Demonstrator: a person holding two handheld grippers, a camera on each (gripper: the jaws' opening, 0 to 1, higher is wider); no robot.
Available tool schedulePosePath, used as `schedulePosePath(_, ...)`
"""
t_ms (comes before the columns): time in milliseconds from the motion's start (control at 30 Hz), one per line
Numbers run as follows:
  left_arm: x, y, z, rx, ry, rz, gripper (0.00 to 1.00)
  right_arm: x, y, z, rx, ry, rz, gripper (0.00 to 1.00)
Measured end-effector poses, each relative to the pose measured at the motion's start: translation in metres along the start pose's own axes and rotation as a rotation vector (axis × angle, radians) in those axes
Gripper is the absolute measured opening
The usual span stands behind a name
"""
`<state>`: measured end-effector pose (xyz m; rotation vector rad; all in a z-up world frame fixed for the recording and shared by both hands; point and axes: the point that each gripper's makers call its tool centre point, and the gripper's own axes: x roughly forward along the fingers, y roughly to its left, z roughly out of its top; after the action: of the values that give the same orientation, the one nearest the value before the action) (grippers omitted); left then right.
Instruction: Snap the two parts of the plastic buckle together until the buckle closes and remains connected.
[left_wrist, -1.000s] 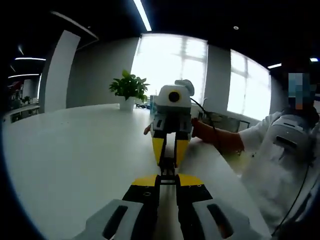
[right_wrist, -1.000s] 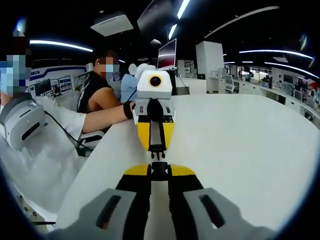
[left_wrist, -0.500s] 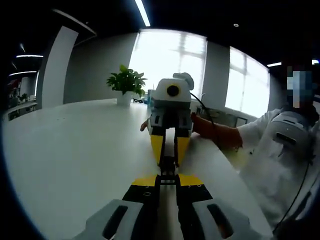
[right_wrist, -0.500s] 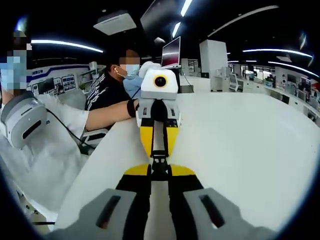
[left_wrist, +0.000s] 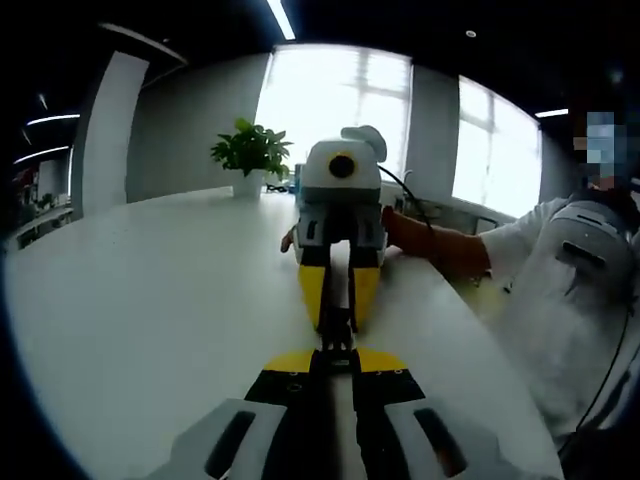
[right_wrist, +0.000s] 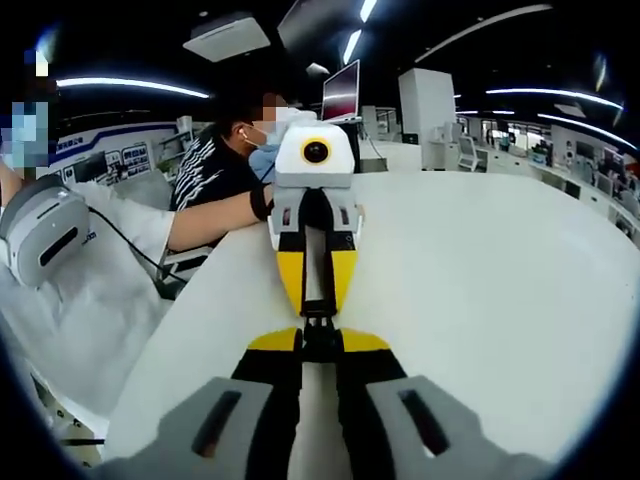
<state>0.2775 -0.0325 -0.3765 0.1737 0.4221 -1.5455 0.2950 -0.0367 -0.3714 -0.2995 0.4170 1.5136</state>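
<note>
No legible text, brand, number or sign: the wall posters (right_wrist: 128, 160) behind the seated person in the right gripper view carry print too small and blurred to read, and nothing else bears readable markings.

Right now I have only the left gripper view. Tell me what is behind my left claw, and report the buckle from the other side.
Observer: In the right gripper view, a person in a dark striped top is behind the left claw, off the side of the white table.
Operator: Give me the buckle.
Observer: From that side the black plastic buckle spans from the left claw's tips to the right claw with no gap showing. I cannot tell whether it has latched.
Operator: Name anything else back there.
Observer: A flat monitor stands beyond the table's far end.
</note>
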Motion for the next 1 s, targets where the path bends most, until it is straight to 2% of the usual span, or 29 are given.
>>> schedulePosePath(33, 0.0, 0.0, 0.0, 0.018, 0.0, 0.001, 0.11, 0.001, -0.001, -0.005, 0.01, 0.022, -0.007, 0.11)
schedulePosePath(167, -0.001, 0.001, 0.0, -0.007, -0.009, -0.004, 0.11, 0.003, -0.001, -0.002, 0.007, -0.003, -0.005, 0.11)
schedulePosePath(300, -0.003, 0.003, 0.0, 0.013, -0.008, -0.001, 0.11, 0.005, -0.001, -0.002, -0.005, 0.004, -0.01, 0.11)
schedulePosePath(1000, -0.008, 0.012, 0.0, 0.012, -0.007, 0.002, 0.1, 0.004, -0.001, -0.001, -0.019, 0.007, -0.018, 0.1)
